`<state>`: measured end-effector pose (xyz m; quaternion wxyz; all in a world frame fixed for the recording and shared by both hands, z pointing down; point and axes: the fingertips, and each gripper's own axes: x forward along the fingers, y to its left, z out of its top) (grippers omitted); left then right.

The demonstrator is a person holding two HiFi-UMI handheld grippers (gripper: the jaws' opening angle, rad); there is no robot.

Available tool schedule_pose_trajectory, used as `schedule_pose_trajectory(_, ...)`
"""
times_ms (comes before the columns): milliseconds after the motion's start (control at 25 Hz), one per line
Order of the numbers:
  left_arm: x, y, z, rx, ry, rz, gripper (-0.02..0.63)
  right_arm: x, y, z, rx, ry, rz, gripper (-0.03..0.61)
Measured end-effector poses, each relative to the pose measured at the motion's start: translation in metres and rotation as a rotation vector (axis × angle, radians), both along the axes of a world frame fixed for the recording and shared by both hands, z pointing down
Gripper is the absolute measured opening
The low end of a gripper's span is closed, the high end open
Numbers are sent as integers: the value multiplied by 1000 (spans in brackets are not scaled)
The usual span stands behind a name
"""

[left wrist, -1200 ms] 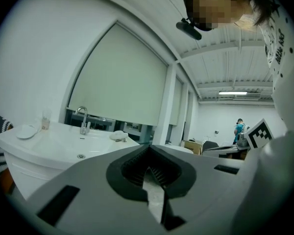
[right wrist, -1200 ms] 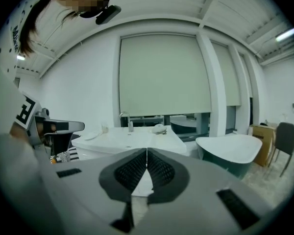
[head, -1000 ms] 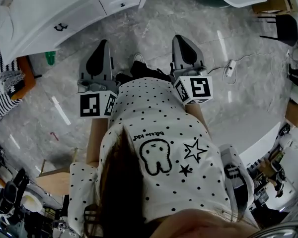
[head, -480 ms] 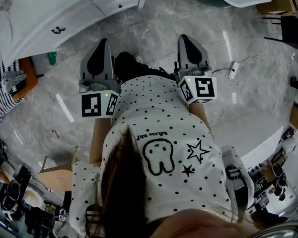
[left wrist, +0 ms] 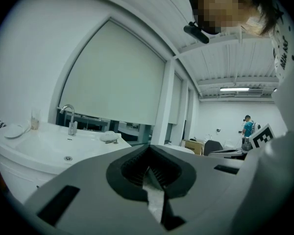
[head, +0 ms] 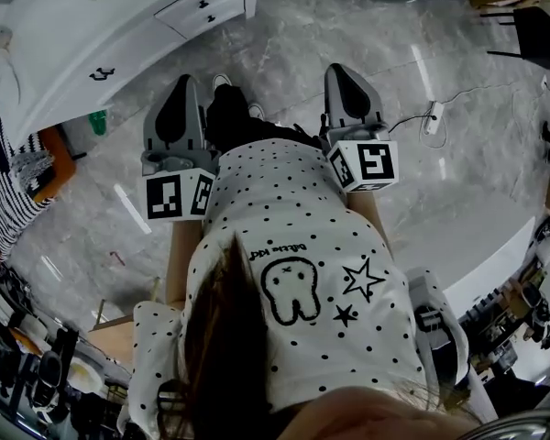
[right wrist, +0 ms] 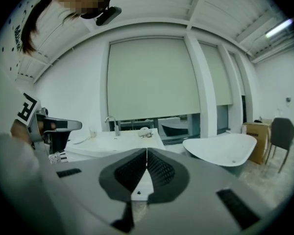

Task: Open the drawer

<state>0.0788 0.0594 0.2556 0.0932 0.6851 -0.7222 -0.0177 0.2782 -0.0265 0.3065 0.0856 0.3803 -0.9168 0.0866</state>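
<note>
White vanity drawer [head: 191, 7] at upper left of head view, well apart from both tools. I read left gripper [head: 185, 88] and right gripper [head: 344, 76]: jaws together, empty. Risk: closed jaws strike handle [head: 203, 5] and cannot clamp it. Part jaws first.

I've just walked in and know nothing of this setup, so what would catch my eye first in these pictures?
Seen from above, a person in a white polka-dot shirt with a tooth drawing fills the middle. The person holds a grey left tool and right tool, both shut and empty, out over the marble floor. At upper left stands a white washstand whose drawers are closed.
</note>
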Motion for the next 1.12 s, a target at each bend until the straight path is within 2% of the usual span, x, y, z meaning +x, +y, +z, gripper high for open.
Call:
schedule_pose_trajectory(200,-12,-15,-3,17,-13,35,5,-11,-7,3,5,-5,30,14)
schedule_pose_trajectory(360,-18,-32,25,2,10,57,5,-19,-21,26,-4,19,38,14)
schedule_pose_trajectory(440,-38,-46,27,-4,19,64,5,-39,-36,25,-5,32,37,14)
schedule_pose_trajectory(600,-114,-89,-1,5,30,59,5,-111,-77,-4,-11,42,37,14)
schedule_pose_trajectory(680,-132,-97,-7,11,33,58,5,-130,-84,-11,-12,46,32,14)
schedule_pose_trajectory(1120,-129,-100,-6,26,50,100,5,-135,-87,-17,3,61,25,14)
